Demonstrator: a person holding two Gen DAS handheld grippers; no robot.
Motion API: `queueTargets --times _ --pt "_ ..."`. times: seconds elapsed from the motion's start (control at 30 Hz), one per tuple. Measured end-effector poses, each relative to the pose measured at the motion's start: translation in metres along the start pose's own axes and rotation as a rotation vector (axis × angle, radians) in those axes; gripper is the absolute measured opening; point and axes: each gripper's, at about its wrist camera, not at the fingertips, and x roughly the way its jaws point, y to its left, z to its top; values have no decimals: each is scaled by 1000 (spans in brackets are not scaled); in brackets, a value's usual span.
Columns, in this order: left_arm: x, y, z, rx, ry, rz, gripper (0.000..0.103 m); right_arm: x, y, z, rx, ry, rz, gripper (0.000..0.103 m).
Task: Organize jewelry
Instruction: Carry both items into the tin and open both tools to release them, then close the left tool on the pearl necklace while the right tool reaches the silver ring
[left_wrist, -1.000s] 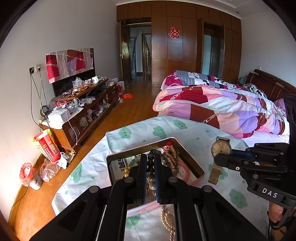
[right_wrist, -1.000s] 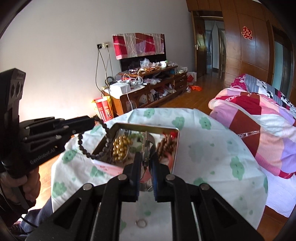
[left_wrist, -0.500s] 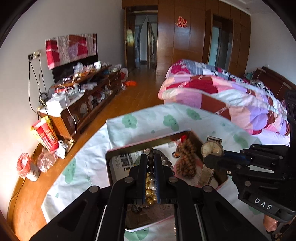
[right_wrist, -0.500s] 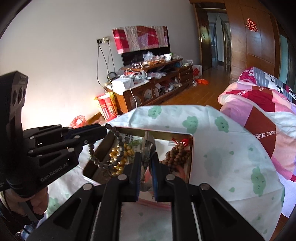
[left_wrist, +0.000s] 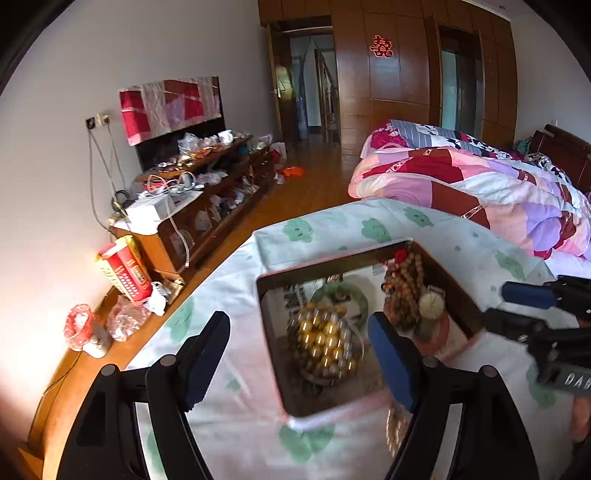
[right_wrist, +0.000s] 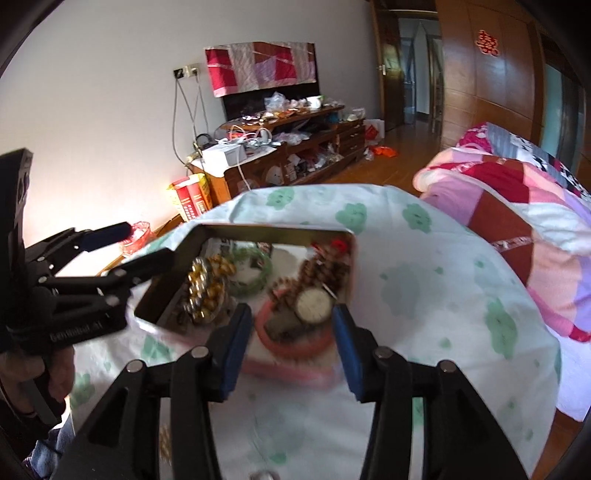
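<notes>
A square metal tin (left_wrist: 332, 258) (right_wrist: 273, 232) sits on the cloth-covered table. In it lie gold beads (left_wrist: 325, 343) (right_wrist: 205, 288), a green bangle (left_wrist: 341, 299) (right_wrist: 255, 273), brown wooden beads (left_wrist: 402, 291) (right_wrist: 325, 269), a wristwatch (left_wrist: 430, 306) (right_wrist: 314, 306) and a pink bangle (right_wrist: 295, 343). My left gripper (left_wrist: 299, 362) is open and empty just above the tin's near side. My right gripper (right_wrist: 293, 336) is open and empty over the watch. Each gripper shows in the other's view, the right (left_wrist: 535, 310) and the left (right_wrist: 103, 254).
A pearl strand (left_wrist: 395, 428) lies on the table (right_wrist: 424, 295) near the tin. A ring (right_wrist: 264, 474) lies at the near edge. A cluttered low cabinet (left_wrist: 199, 206) stands along the left wall. A bed (left_wrist: 480, 188) with a patchwork quilt is at right.
Both grippers have opened. The dark bead bracelet has left the left gripper and the watch has left the right gripper; the watch now lies in the tin. Both grippers have drawn back a little.
</notes>
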Motion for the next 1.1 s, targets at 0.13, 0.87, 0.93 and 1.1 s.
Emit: queueTargets --times 0.13,0.87,0.93,1.1 --pt "-25 -6 -31 4 23 59 77 -17 0 -30 -16 25 -60 49" --pt "9 -61 -84 8 261 -123 32 -21 12 -105 -22 118 -91 49" --pt "8 -61 -85 10 258 -154 15 -20 13 -105 -24 122 -84 49" --pt "0 -53 -88 -9 252 -177 13 -15 21 -104 -41 137 -56 49"
